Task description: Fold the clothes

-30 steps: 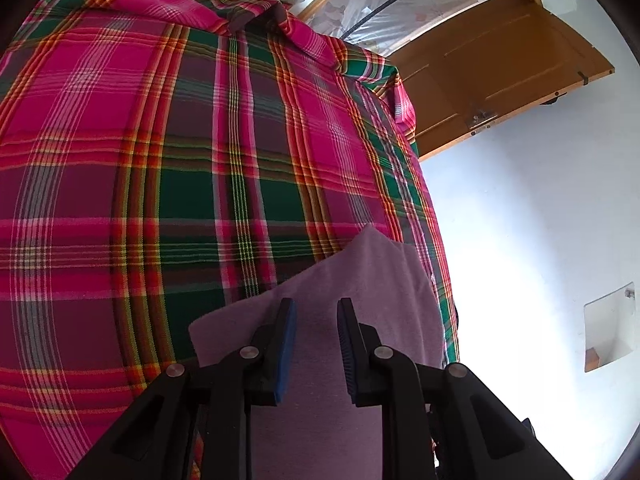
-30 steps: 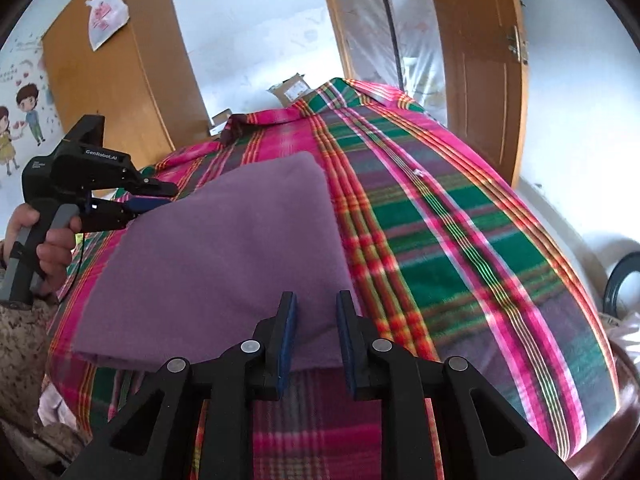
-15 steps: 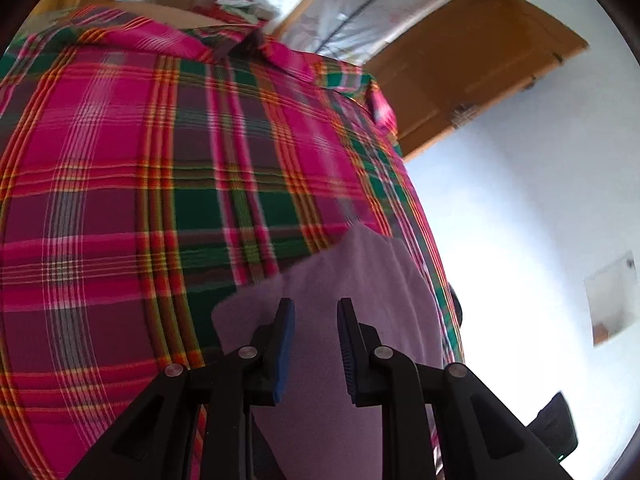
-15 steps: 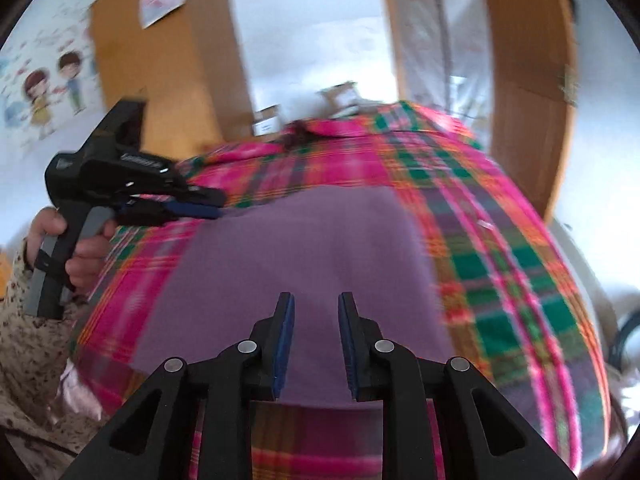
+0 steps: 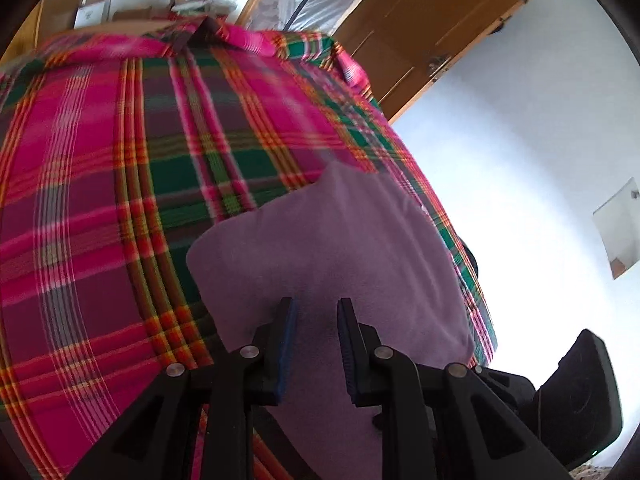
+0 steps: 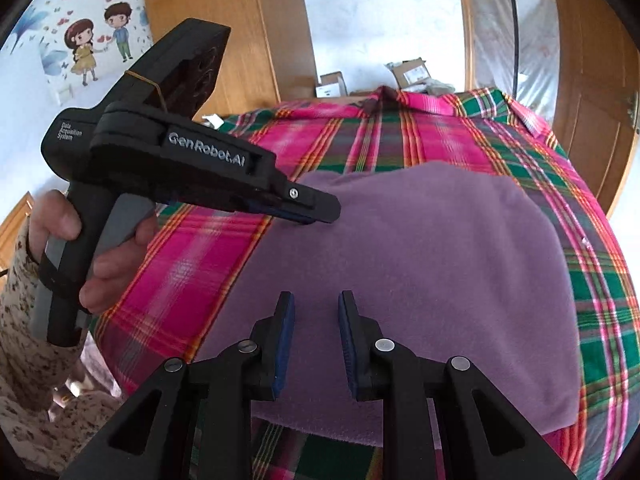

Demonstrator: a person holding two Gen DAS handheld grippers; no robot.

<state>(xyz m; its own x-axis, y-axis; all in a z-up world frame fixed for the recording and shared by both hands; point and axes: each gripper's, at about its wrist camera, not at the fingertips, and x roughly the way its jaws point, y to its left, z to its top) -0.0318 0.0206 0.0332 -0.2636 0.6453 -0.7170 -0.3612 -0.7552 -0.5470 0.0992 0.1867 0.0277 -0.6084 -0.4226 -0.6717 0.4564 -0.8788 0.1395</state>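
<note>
A folded purple cloth (image 6: 432, 264) lies flat on a pink, green and red plaid bedspread (image 6: 600, 300). In the left wrist view the same purple cloth (image 5: 340, 248) sits near the bed's right edge. My left gripper (image 5: 314, 304) hovers over its near part, open by a narrow gap with nothing between its fingers. My right gripper (image 6: 316, 298) is open the same way above the cloth's near edge. In the right wrist view a hand (image 6: 104, 264) holds the left gripper (image 6: 320, 214), whose tips reach the cloth's left edge.
The plaid bedspread (image 5: 100, 200) covers the whole bed. Cardboard boxes (image 6: 412, 74) stand beyond its far end. A wooden door (image 5: 432, 28) and a white wall lie to the right, a wooden wardrobe (image 6: 248, 52) to the left. A floral sleeve (image 6: 24, 360) shows at lower left.
Both grippers have drawn back a little from the purple cloth, and the right view has swung left, so the left gripper looms larger. The cloth stays flat. Both finger gaps are unchanged.
</note>
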